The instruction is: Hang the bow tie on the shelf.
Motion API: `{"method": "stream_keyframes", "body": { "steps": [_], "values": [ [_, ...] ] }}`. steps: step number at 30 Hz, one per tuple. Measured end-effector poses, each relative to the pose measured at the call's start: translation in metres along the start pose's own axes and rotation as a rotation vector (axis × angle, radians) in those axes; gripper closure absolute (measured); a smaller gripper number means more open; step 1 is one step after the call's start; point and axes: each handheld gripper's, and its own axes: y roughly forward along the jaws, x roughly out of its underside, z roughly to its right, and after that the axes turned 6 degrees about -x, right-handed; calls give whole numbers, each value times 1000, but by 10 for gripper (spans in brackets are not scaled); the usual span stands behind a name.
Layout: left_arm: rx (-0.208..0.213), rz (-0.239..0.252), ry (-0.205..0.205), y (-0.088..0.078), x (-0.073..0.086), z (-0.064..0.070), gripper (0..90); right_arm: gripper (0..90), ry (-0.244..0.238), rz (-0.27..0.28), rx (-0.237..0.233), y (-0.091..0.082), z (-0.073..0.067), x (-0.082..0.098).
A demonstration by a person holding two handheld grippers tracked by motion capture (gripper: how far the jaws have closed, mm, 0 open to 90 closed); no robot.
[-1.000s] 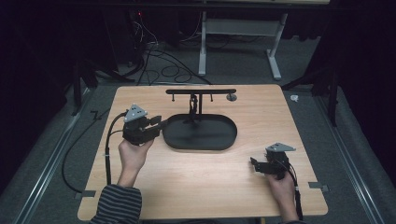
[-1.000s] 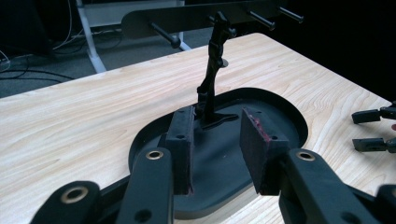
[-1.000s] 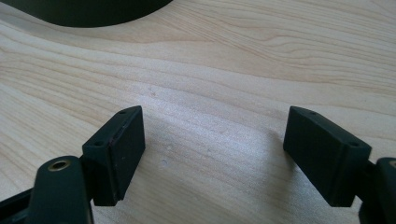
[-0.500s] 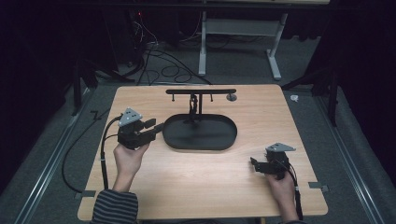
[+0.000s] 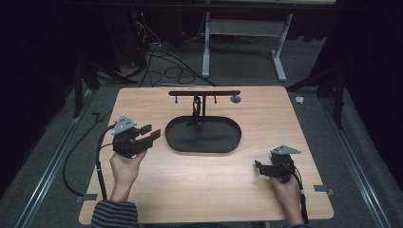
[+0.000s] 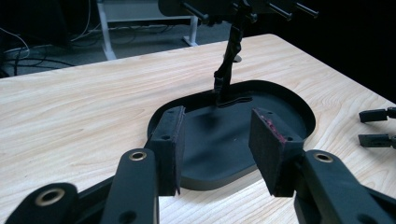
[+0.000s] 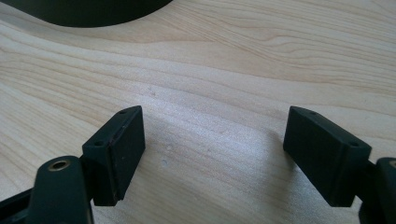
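The black oval tray (image 5: 203, 137) with its upright hanger stand (image 5: 203, 97) sits in the middle of the table (image 5: 199, 185). It lies directly ahead of the left gripper (image 5: 151, 134), whose jaws stand apart, empty, with their tips just beside the tray's near rim. The left hand (image 5: 124, 166) holds this gripper a little above the table, pointing across at the tray. The right gripper (image 5: 257, 167) lies low near the wood in the right hand (image 5: 284, 185), jaws wide apart and empty, well apart from the tray.
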Motion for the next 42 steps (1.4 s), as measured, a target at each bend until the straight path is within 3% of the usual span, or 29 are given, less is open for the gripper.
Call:
{"method": "stream_keyframes", "body": {
  "steps": [9, 42],
  "values": [
    [-5, 13, -18, -6, 9, -1, 558, 218, 0, 0, 0, 0, 0, 0],
    [-37, -15, -59, -16, 37, -8, 534, 218, 1, 0, 1, 0, 0, 0]
  ]
}}
